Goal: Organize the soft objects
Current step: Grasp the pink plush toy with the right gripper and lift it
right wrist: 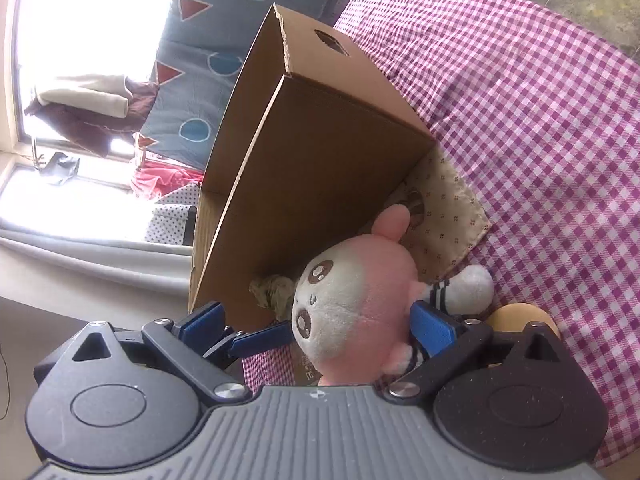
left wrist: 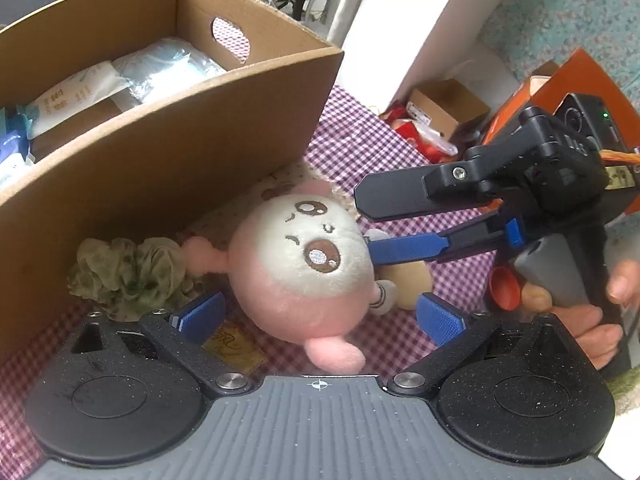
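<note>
A pink and white plush doll (left wrist: 304,268) lies on the checked cloth in front of a cardboard box (left wrist: 168,152). My left gripper (left wrist: 320,316) is open, its blue pads either side of the doll's head without squeezing it. My right gripper (right wrist: 320,324) is open around the doll (right wrist: 356,312); its right pad touches the doll's neck, its left pad stands apart. In the left wrist view the right gripper (left wrist: 404,228) reaches in from the right. A green scrunchie (left wrist: 128,272) lies against the box, left of the doll.
The box (right wrist: 320,168) holds white and blue packets (left wrist: 132,76). A beige patterned cloth (right wrist: 444,216) lies under the doll. A tan round object (left wrist: 412,284) sits by the doll. An orange box (left wrist: 560,92) and small cartons stand beyond the table's edge.
</note>
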